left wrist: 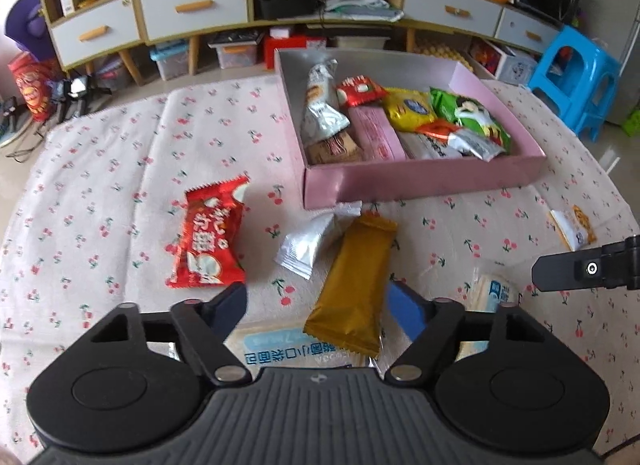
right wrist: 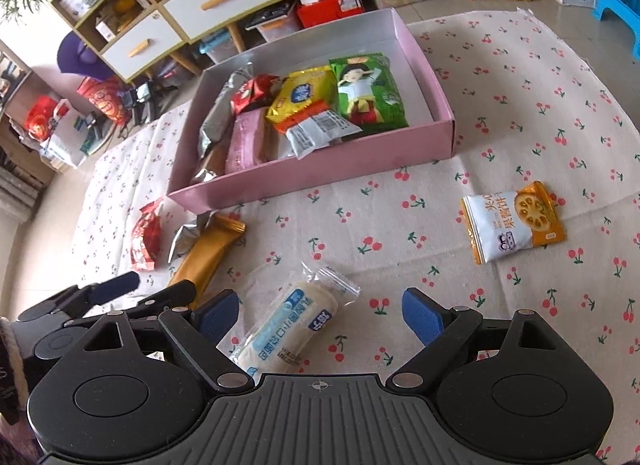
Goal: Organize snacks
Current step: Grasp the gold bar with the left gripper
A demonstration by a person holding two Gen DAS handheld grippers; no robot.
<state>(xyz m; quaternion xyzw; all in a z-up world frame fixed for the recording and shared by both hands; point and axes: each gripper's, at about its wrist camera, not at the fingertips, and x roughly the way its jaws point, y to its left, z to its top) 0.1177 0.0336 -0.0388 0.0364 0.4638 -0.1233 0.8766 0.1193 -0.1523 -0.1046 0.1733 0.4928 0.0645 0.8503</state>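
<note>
Gold bar [left wrist: 352, 285] sits between left gripper [left wrist: 316, 305] jaws, not clamped. Right gripper [right wrist: 320, 313] jaws apart over bread roll [right wrist: 292, 321]. Pink box [right wrist: 312, 177] part filled.

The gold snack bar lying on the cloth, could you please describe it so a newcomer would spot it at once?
Start at the pink box on the cherry-print cloth. Just in front of its near wall several packets lie loose, among them the gold snack bar. It is the only long, plain gold wrapper, overlapping a silver packet, with a red packet further left.
</note>
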